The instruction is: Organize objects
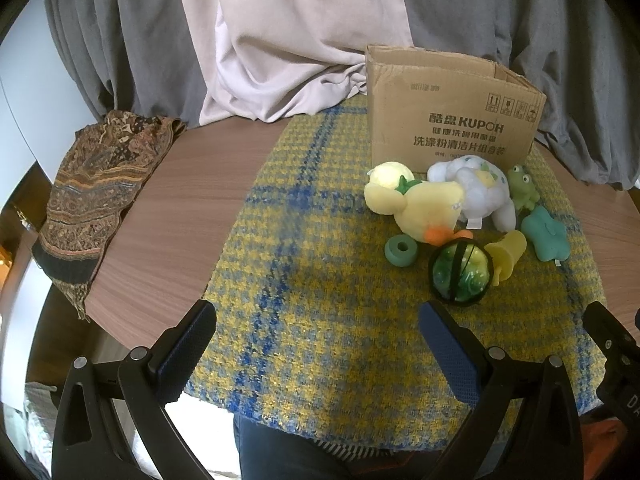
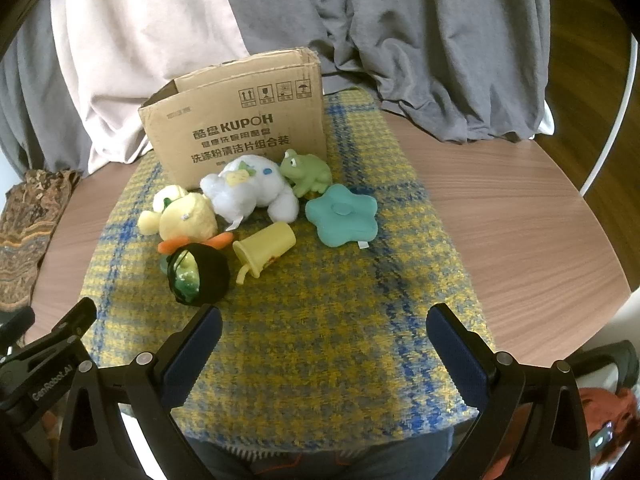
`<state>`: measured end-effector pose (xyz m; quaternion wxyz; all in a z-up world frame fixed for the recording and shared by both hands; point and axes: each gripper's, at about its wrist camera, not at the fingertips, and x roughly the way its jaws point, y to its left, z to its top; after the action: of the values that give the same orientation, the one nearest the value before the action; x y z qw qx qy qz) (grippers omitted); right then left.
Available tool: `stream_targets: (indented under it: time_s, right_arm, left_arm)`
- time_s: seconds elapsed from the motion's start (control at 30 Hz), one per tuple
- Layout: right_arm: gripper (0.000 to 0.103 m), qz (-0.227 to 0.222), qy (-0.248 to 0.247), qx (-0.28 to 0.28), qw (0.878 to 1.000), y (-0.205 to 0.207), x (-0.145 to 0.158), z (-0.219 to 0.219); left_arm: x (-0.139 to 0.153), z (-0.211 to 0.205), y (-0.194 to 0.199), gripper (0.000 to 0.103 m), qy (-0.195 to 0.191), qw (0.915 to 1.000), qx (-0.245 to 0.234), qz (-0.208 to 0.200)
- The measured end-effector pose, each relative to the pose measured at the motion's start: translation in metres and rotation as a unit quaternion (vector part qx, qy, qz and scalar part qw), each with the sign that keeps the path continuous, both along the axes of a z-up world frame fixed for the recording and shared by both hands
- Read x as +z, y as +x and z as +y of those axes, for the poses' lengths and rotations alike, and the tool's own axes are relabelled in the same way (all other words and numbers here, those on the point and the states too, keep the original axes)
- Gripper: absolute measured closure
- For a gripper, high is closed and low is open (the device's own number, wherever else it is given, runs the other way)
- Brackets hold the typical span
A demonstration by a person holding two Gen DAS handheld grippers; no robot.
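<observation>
An open cardboard box (image 1: 452, 116) (image 2: 240, 120) stands at the back of a yellow-blue plaid cloth (image 1: 320, 272) (image 2: 320, 320). In front of it lie a yellow plush duck (image 1: 416, 208) (image 2: 184, 216), a white plush (image 1: 476, 188) (image 2: 252, 192), a green frog (image 1: 522, 186) (image 2: 304, 172), a teal star cushion (image 1: 546, 236) (image 2: 342, 216), a yellow cup (image 1: 508, 252) (image 2: 266, 248), a green ring (image 1: 401, 250) and a black-banded green ball (image 1: 460, 272) (image 2: 198, 276). My left gripper (image 1: 318, 344) and right gripper (image 2: 324, 348) are open and empty, near the cloth's front edge.
The cloth lies on a round wooden table (image 1: 192, 208) (image 2: 520, 220). A folded brown patterned fabric (image 1: 96, 196) (image 2: 24, 232) lies on the table's left side. Grey and pale pink drapes (image 1: 280, 40) (image 2: 400, 40) hang behind the box.
</observation>
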<state>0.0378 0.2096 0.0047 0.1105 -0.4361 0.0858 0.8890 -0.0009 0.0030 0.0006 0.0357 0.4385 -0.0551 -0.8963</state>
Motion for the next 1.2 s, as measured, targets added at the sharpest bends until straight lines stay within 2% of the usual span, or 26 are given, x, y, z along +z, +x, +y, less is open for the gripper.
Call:
stream_targets:
  time_s: [1.2]
  right_arm:
    - [0.0, 0.006, 0.007, -0.014, 1.0, -0.001, -0.001, 0.012]
  left_arm:
    - [-0.003, 0.021, -0.003, 0.0, 0.004, 0.9997, -0.025, 0.003]
